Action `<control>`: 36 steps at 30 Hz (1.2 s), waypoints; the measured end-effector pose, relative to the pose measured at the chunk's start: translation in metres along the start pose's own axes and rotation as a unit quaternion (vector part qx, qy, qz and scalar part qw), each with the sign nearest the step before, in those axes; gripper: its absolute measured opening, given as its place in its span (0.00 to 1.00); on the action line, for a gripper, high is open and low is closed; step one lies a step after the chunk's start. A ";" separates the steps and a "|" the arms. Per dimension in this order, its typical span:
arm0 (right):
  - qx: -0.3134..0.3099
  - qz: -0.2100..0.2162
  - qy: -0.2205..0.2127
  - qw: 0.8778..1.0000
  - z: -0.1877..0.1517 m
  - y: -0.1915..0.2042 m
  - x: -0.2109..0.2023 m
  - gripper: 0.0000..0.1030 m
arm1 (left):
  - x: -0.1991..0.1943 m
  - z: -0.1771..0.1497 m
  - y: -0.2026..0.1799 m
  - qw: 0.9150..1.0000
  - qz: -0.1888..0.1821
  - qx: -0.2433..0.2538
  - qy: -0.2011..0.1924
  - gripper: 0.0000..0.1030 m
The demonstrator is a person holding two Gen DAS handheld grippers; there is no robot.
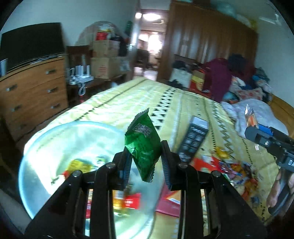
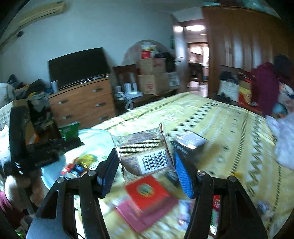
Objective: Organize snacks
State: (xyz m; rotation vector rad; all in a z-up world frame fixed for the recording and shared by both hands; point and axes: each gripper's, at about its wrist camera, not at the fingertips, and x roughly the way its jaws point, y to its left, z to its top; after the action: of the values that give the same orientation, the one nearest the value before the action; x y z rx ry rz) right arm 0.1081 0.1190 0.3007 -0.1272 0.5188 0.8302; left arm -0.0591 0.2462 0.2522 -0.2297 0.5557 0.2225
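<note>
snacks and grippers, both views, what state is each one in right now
left gripper: shut on the green packet
green packet: held upright above the bowl
right gripper: shut on the clear packet
clear packet: held up, barcode facing the camera
bowl: on the bed, a few snacks inside
remote: lying on the bed

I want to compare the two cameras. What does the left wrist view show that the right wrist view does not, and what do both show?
Only the left wrist view: the left tool closed on a green packet, and the loose snack pile on the bedspread.

Only the right wrist view: the right tool holding a clear barcoded packet, an air conditioner, and a red box.

Both: the bowl, the bedspread, the dresser, the wardrobe, and the remote.
</note>
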 end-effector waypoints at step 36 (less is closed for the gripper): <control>-0.036 0.101 0.063 0.992 0.021 0.114 0.137 0.62 | 0.008 0.000 0.091 0.996 0.044 -0.073 0.021 0.29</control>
State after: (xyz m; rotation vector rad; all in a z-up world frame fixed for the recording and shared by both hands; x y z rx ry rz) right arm 0.1092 0.2945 0.2625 -0.1955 0.6274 1.0435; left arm -0.0768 0.3340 0.2333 -0.3537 0.5914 0.3450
